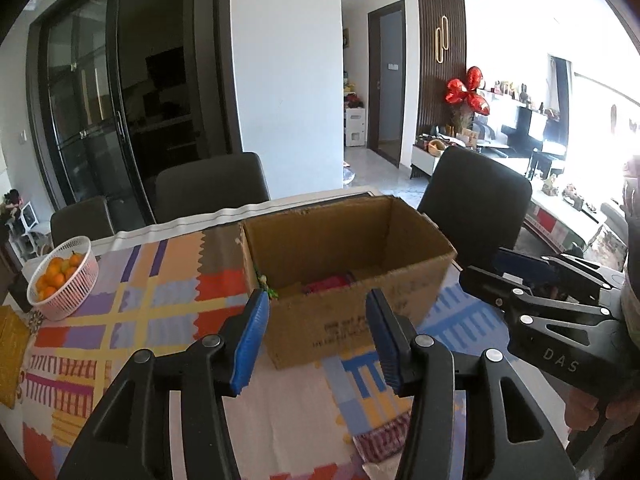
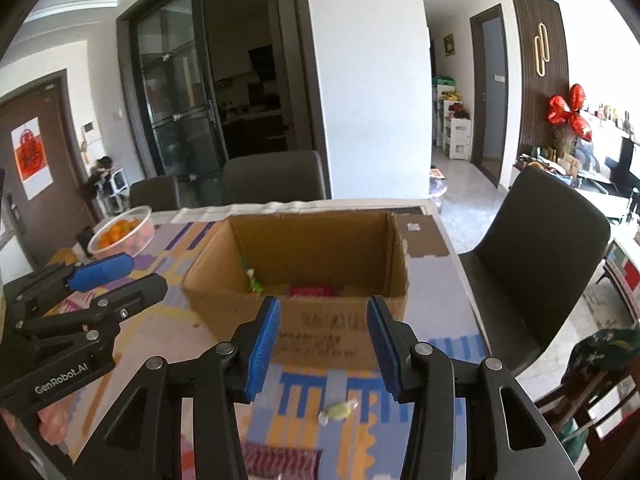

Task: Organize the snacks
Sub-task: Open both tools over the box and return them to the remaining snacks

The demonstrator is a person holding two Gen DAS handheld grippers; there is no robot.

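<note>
— Snacks: where are they?
— One wrapped candy (image 2: 338,411) lies on the patterned tablecloth (image 2: 312,396), in front of the cardboard box (image 2: 304,320) and below the right gripper (image 2: 323,346). It is apart from both fingers. Its wrapper is blurred, so I cannot read it.
— And inside the box?
— Something red (image 1: 329,283) lies on the bottom, and a small green thing (image 1: 267,286) sits against the left inner wall. The near wall cuts off most of both, so what else lies there is hidden.
— The grippers?
— The right one is spread wide and empty, its blue pads (image 2: 264,344) framing the box's near wall. The left gripper (image 1: 318,344) is equally wide, with nothing between its fingers, aimed at the same box from its left side.
— Anything else on the table (image 1: 280,432)?
— A white basket (image 1: 64,278) of oranges stands far left, well apart from the box. A pink striped packet (image 2: 282,462) shows at the bottom edge, cut off by the frame and partly behind the gripper. Dark chairs (image 1: 212,182) stand behind the table.
</note>
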